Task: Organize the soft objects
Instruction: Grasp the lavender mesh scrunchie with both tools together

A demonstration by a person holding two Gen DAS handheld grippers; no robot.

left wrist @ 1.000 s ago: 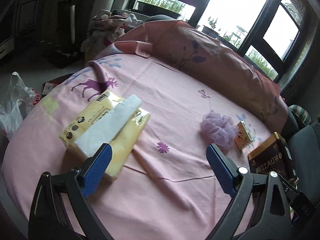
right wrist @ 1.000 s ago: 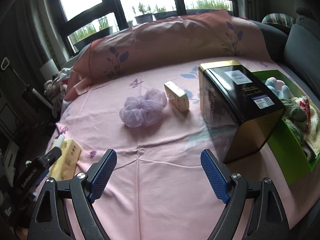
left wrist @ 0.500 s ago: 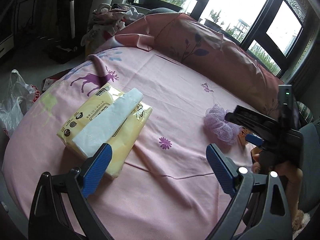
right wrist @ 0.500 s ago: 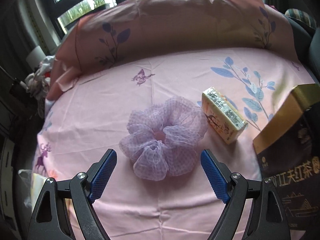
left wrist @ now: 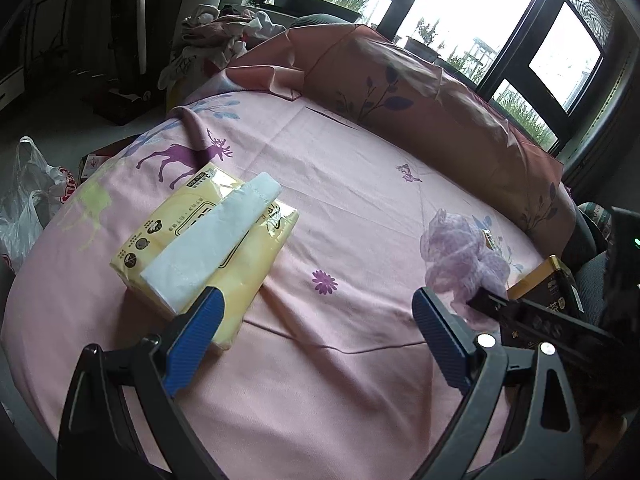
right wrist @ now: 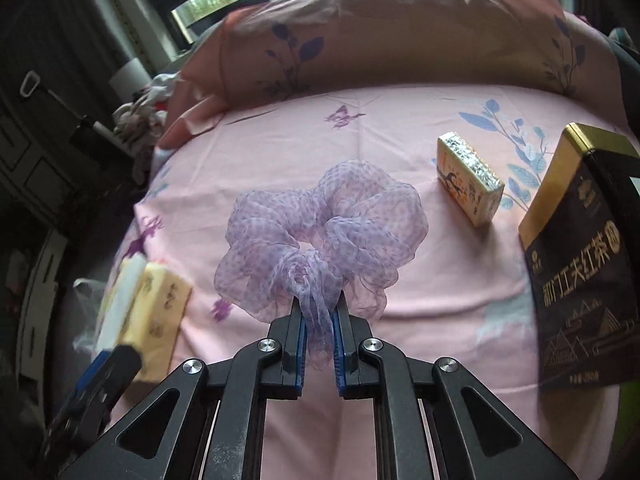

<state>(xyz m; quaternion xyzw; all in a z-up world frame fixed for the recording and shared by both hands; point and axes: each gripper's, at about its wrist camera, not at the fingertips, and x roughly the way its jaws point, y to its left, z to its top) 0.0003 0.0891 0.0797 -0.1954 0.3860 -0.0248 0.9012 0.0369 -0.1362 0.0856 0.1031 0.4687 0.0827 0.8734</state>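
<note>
A sheer lilac scrunchie (right wrist: 320, 240) lies on the pink sheet (right wrist: 420, 320). My right gripper (right wrist: 319, 312) is shut on the scrunchie's near edge, the gauze pinched between its blue pads. In the left wrist view the same scrunchie (left wrist: 460, 252) sits at the right, with the right gripper's black fingers (left wrist: 496, 306) reaching into it. My left gripper (left wrist: 316, 316) hangs open above the sheet, holding nothing. Just beyond its left finger is a yellow tissue pack (left wrist: 256, 256) with a white tissue bundle (left wrist: 216, 240) lying on top.
A small yellow box (right wrist: 468, 180) lies right of the scrunchie, and a tall black-and-gold tea tin (right wrist: 580, 264) stands at the far right. A pink pillow (right wrist: 380, 40) runs along the back. A white plastic bag (left wrist: 28, 208) sits on the floor at the left.
The right gripper moved in over the scrunchie and its jaws went from wide open to shut on the gauze. The left gripper stayed open in about the same place.
</note>
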